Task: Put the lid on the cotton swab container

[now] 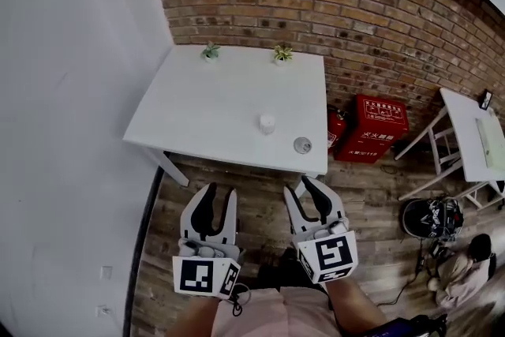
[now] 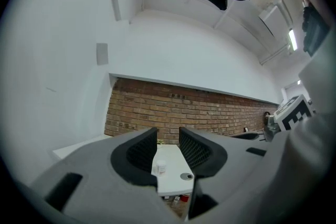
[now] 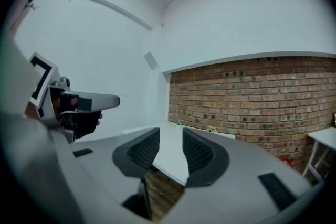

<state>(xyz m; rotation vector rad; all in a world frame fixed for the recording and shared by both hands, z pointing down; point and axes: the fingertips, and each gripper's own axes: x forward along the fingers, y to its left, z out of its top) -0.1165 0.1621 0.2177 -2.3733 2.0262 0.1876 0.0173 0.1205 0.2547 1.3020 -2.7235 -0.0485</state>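
White table point(image 1: 213, 106) by brick wall point(image 1: 379, 12): lid point(image 1: 302, 144) lies beside container point(image 1: 267, 123), unfitted.
Left gripper point(image 1: 220, 192) and right gripper point(image 1: 302, 187) hover short of it, jaws apart, empty.

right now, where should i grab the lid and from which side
Likely pinch the lid across its rim, straight down from above: it lies flat on the table near the front edge, right of the container, so only its thin edge gives opposing faces.

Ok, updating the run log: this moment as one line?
left gripper: open, empty | right gripper: open, empty | cotton swab container: on table | lid: on table, apart
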